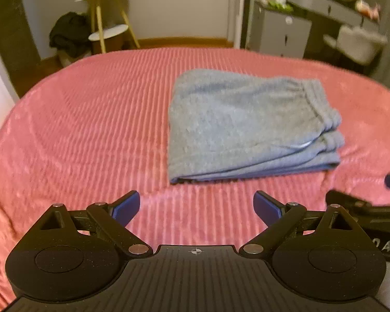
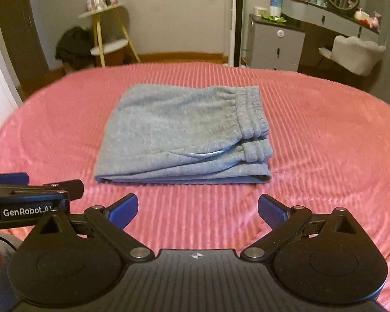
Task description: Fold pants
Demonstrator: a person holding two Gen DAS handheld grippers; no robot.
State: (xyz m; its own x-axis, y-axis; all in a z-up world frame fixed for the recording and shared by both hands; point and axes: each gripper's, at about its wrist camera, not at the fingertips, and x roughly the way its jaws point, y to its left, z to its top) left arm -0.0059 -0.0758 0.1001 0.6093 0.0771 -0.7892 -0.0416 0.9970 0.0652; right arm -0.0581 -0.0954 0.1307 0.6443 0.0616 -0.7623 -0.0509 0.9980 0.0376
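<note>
Your grey pants (image 2: 182, 135) lie folded into a flat stack on the pink ribbed bed (image 2: 325, 143), long axis left to right, waistband at the right. Both your left claw (image 1: 196, 205) and right claw (image 2: 197, 208) hang wide apart, empty, short of the pants. Only the right view shows the waistband's gathers clearly.

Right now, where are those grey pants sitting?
The grey pants lie folded on the pink bedspread, near the middle of the right wrist view and right of centre in the left one, just beyond both open grippers, touching neither.
</note>
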